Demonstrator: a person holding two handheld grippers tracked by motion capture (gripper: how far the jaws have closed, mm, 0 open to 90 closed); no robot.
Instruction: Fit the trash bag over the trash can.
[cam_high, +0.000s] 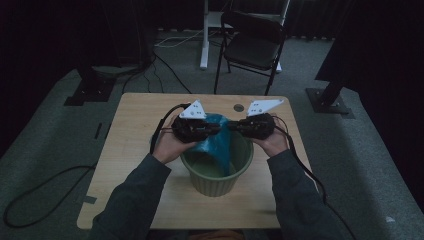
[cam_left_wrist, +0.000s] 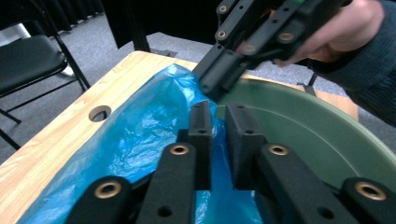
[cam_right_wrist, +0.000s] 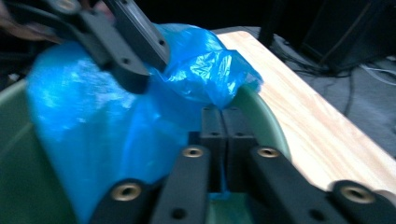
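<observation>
A green ribbed bin (cam_high: 245, 167) stands on the wooden table (cam_high: 140, 130), near its front middle. A blue plastic bag (cam_high: 215, 142) hangs into the bin and bunches over its far rim. Both grippers meet above that rim. My left gripper (cam_left_wrist: 219, 123) is shut on a fold of the blue bag (cam_left_wrist: 140, 135), with film between its jaws. My right gripper (cam_right_wrist: 222, 119) is shut tight on the bag's (cam_right_wrist: 93, 121) edge, jaws touching. In the high view the left gripper (cam_high: 220, 127) and right gripper (cam_high: 232, 126) point at each other, tips almost touching.
A round hole (cam_high: 238, 107) pierces the table behind the bin. A black folding chair (cam_high: 252, 45) stands beyond the table's far edge. Cables (cam_high: 50, 185) trail over the grey carpet at the left. Dark stand bases (cam_high: 327, 100) sit on the floor at both sides.
</observation>
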